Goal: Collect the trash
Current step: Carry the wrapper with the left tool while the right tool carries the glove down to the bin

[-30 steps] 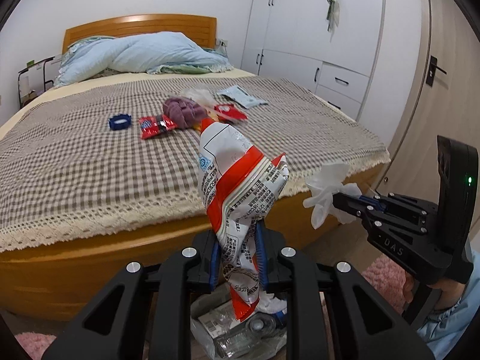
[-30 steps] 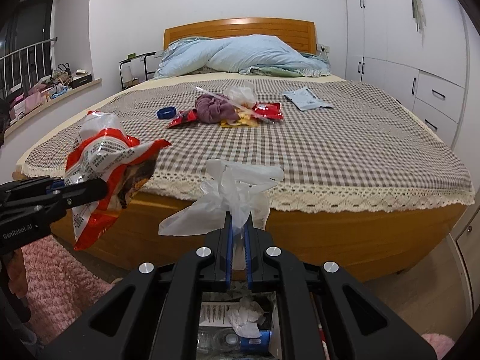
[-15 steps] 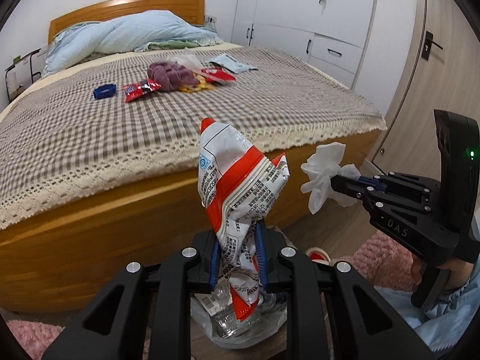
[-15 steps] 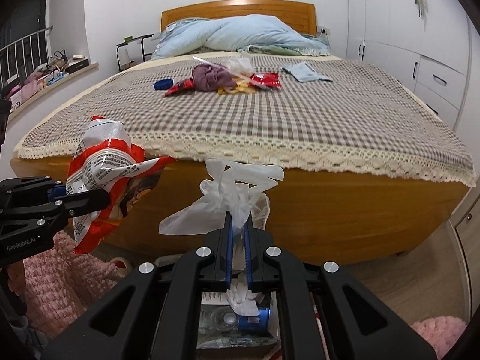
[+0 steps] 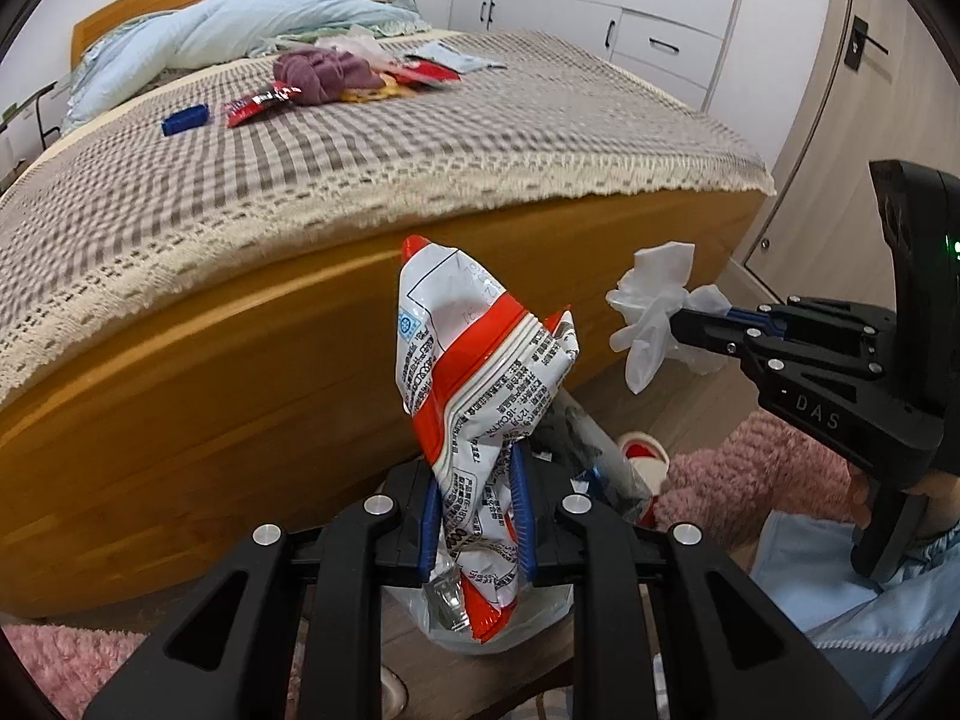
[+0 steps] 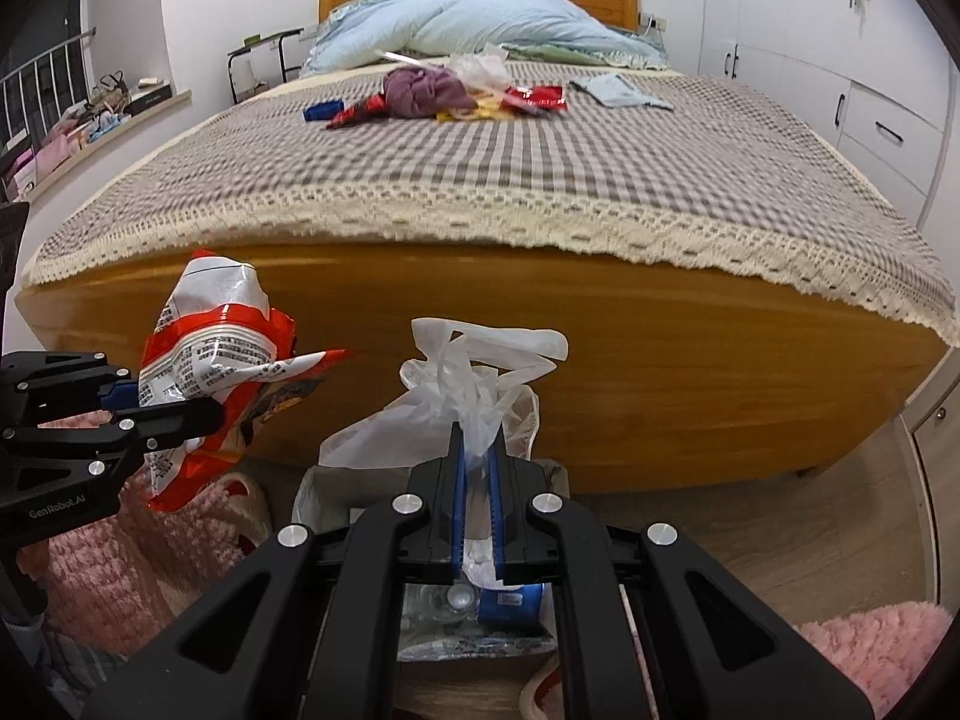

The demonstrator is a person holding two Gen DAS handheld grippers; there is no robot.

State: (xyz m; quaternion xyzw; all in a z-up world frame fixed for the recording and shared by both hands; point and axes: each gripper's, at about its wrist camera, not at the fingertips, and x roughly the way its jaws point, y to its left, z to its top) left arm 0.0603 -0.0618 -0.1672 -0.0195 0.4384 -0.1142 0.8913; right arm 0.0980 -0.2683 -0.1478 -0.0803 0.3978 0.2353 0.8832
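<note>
- Left claw (image 5: 474,519): blue pads clamped on crumpled red-and-white printed snack wrapper (image 5: 480,372), wrapper standing up out of the jaws, clear of the floor, in front of the wooden bed frame (image 5: 198,396).
- Right claw (image 6: 477,516): pads pressed together on gathered handles of thin white plastic bag (image 6: 474,384); bag mouth hanging below, plastic bottle and blue packet visible inside.
- Step in hand, judged: carrying the wrapper to the bag; wrapper beside the bag, not yet inside.
- Next move calls for: wrapper brought over the bag opening, then left jaws parted to drop it; bag mouth pinched at the handles, so likely needs spreading or a gap found first.
- More trash left on the checked grey-and-cream bedspread (image 6: 540,168): red foil wrappers (image 6: 534,97), small blue item (image 6: 322,110), beside a purple cloth bundle (image 6: 423,93).
- Writing: "GenRobot.AI" on left claw body (right wrist view); "DAS" on right claw body (left wrist view). Dense black print on wrapper, too small to read.
</note>
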